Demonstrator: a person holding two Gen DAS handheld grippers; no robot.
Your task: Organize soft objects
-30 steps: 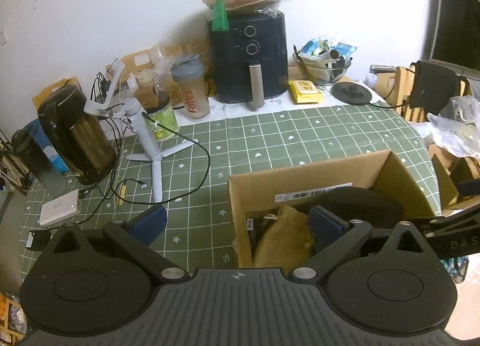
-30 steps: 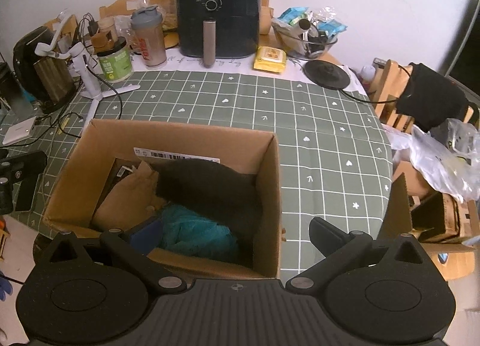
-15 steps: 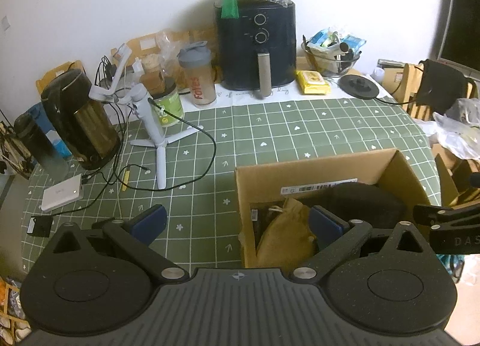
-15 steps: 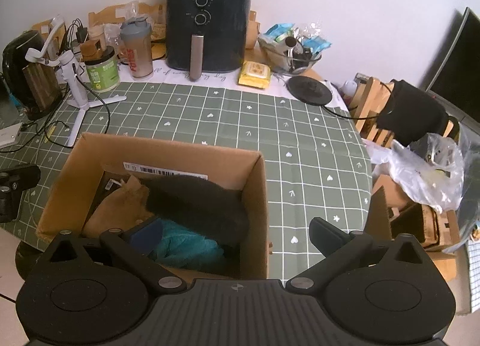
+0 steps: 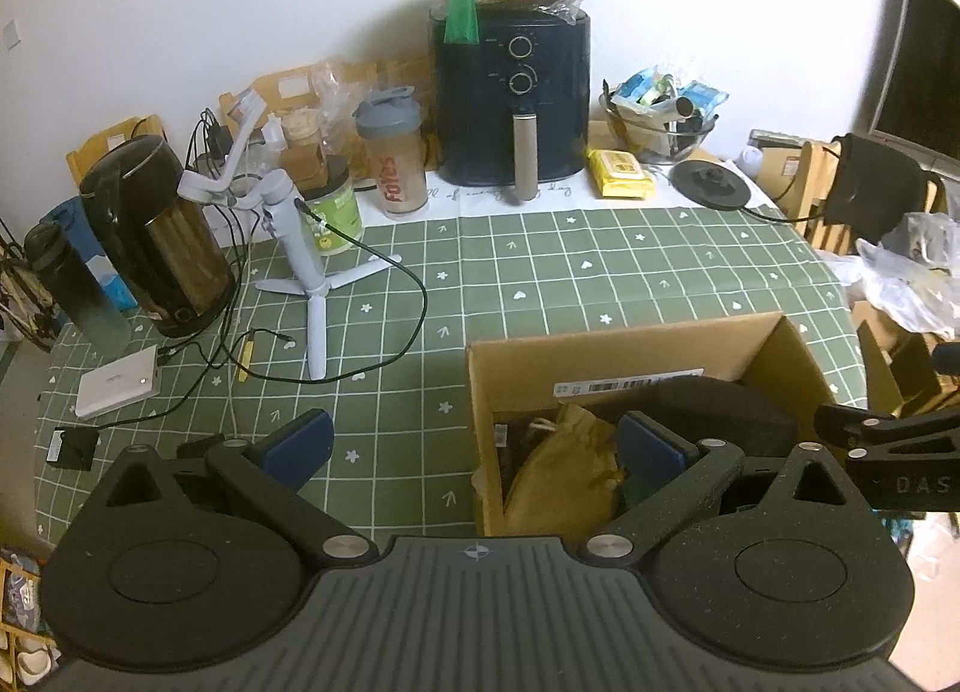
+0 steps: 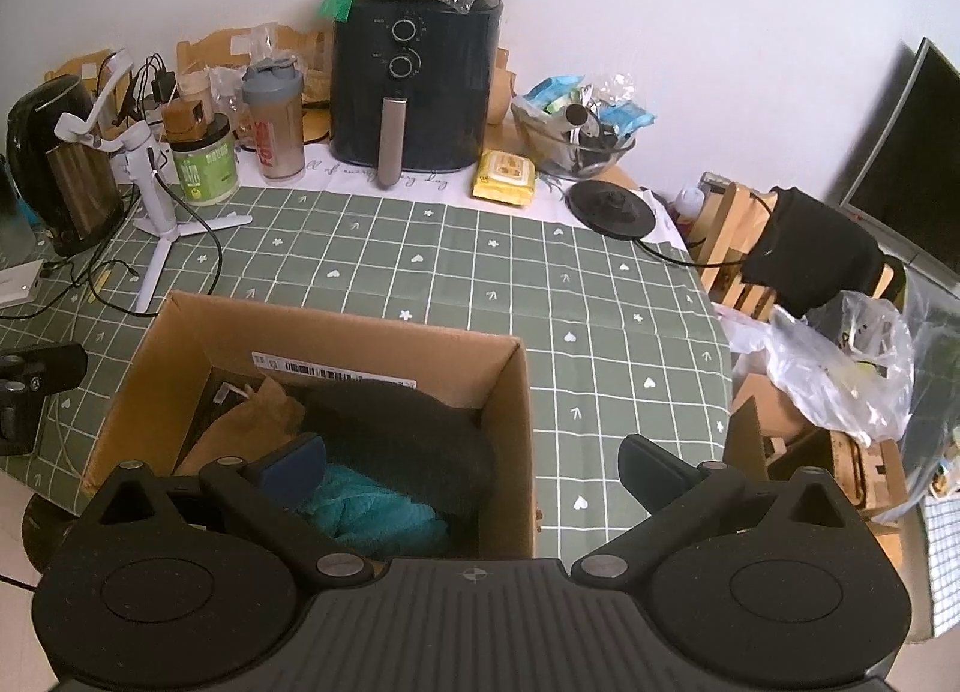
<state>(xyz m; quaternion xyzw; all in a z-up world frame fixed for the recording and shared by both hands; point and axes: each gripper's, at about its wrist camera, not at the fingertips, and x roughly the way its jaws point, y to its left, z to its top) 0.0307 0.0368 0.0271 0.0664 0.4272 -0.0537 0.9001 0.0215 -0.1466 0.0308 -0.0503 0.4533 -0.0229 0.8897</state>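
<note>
The teal plush cloth (image 6: 372,512) lies bunched in the cardboard box (image 6: 504,422), beside a black soft bundle (image 6: 402,428) and a tan drawstring pouch (image 6: 246,428). All look light, limp and easy to squash; a pinch on a raised fold should hold. The left gripper (image 5: 474,446) and right gripper (image 6: 474,467) hang above, jaws apart, empty.

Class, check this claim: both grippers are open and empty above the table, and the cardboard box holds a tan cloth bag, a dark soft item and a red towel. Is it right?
One detail is wrong: the towel in the cardboard box is teal, not red, as the right wrist view shows. The rest stands: the tan cloth bag and dark soft item lie inside, and the left gripper and right gripper are open and empty.
</note>
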